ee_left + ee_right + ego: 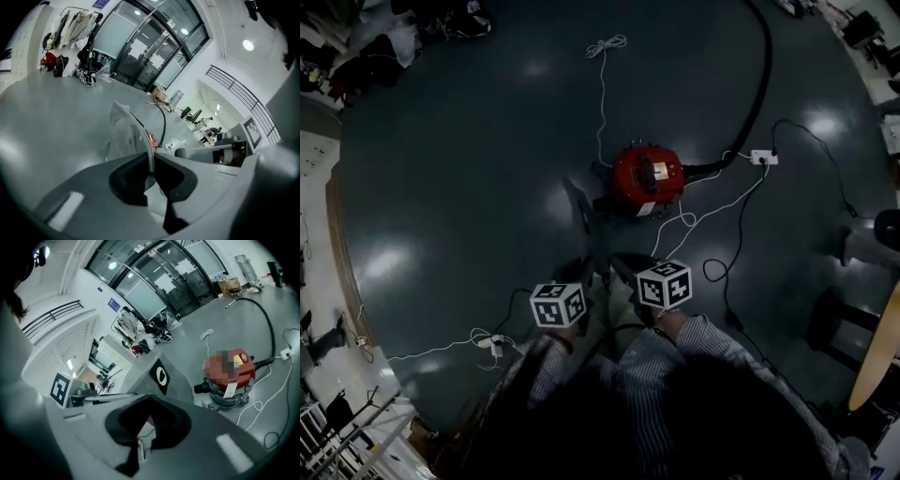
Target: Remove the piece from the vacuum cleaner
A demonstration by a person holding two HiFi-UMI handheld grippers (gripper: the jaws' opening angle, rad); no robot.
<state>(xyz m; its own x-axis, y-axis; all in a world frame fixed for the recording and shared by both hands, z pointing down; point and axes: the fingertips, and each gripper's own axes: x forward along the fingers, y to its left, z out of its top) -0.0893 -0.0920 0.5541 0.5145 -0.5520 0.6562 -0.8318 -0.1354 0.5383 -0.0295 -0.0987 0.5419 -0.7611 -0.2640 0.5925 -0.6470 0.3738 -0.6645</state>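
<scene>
The red vacuum cleaner stands on the dark floor ahead of me, also seen in the right gripper view. A pale, bag-like piece hangs between my two grippers, clear of the vacuum. My left gripper is shut on one thin edge of the piece, which runs up from the closed jaws. The right gripper is shut on the other side; there the piece shows a black round patch just beyond the jaws.
A thick black hose curves away from the vacuum to the back. White cables and a power strip lie on the floor right of it. Another power strip lies at my left. A stool and a table edge stand at right.
</scene>
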